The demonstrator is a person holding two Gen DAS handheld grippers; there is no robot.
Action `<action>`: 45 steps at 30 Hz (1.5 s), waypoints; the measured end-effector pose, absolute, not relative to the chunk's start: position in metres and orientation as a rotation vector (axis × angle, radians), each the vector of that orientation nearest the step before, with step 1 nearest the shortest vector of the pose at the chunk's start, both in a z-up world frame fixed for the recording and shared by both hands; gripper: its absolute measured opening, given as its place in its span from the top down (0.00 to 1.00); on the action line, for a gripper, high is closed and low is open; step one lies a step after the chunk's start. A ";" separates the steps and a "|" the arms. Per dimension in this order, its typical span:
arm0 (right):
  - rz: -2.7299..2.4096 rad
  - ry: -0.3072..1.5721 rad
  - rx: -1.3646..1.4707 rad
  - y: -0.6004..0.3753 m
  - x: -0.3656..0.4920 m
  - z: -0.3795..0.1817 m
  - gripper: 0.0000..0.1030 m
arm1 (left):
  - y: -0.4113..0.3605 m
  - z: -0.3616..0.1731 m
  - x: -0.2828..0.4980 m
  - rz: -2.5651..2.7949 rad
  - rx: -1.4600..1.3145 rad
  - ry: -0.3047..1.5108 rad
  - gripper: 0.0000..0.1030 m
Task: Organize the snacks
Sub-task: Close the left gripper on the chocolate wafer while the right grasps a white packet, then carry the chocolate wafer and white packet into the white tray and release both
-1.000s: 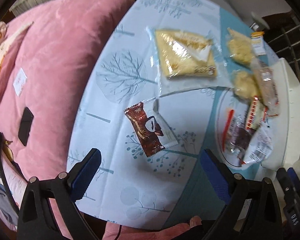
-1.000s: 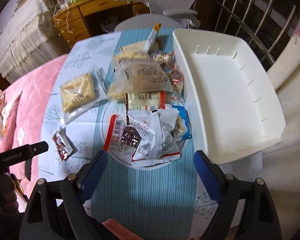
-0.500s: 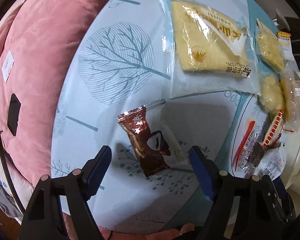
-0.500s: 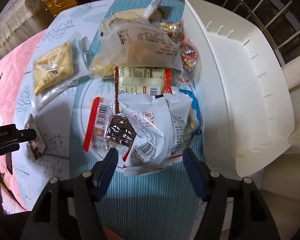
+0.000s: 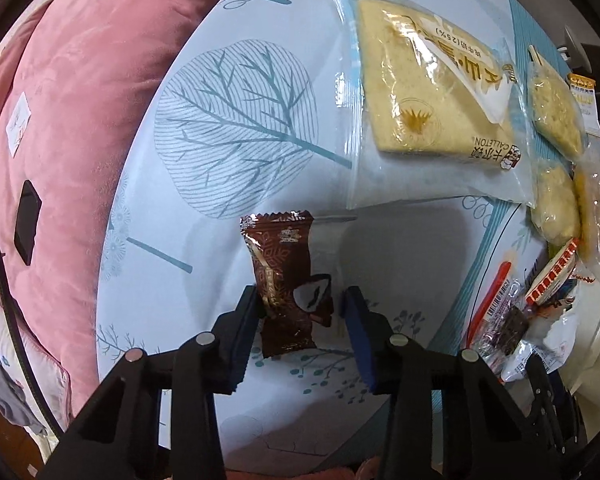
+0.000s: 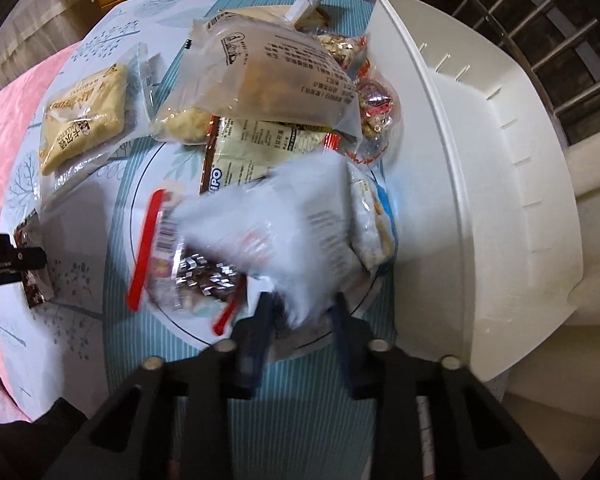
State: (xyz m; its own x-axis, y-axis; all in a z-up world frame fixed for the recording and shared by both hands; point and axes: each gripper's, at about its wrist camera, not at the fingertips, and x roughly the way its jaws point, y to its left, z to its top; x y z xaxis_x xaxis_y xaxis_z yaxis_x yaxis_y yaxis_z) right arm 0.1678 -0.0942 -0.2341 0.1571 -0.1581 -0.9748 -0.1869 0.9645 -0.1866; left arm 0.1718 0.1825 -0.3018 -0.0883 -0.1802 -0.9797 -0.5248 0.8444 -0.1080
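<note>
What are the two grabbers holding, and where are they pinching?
Left gripper pinches the brown snack packet at its lower half. Right gripper pinches the white packet by its near edge.

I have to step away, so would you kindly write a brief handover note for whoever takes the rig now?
Left gripper: fingers on both sides of the brown chocolate packet on the tablecloth, seemingly gripping it.
Right gripper: closed on the white snack bag, which is blurred.
Bin, to the right of the snack pile: nothing visible in it, so nothing is sorted yet.
Left to do: both held packets, the cake packet and the pile go in.
</note>
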 end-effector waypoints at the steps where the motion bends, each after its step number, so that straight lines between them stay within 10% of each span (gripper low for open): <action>1: 0.025 1.416 -0.300 -0.093 0.168 -0.233 0.77 | 0.181 -0.299 0.172 0.313 -0.563 1.661 0.63; 45: 0.260 0.901 -0.235 -0.217 0.106 -0.065 0.83 | -0.006 -0.082 0.144 -0.030 -0.489 1.318 0.71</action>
State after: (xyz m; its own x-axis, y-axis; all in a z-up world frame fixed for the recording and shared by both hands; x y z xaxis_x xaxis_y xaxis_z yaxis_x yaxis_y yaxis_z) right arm 0.1063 -0.2166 -0.0655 0.5936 0.1238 -0.7952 -0.3193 0.9432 -0.0915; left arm 0.1440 -0.0058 -0.0816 0.2654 -0.2938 -0.9183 -0.2516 0.8983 -0.3601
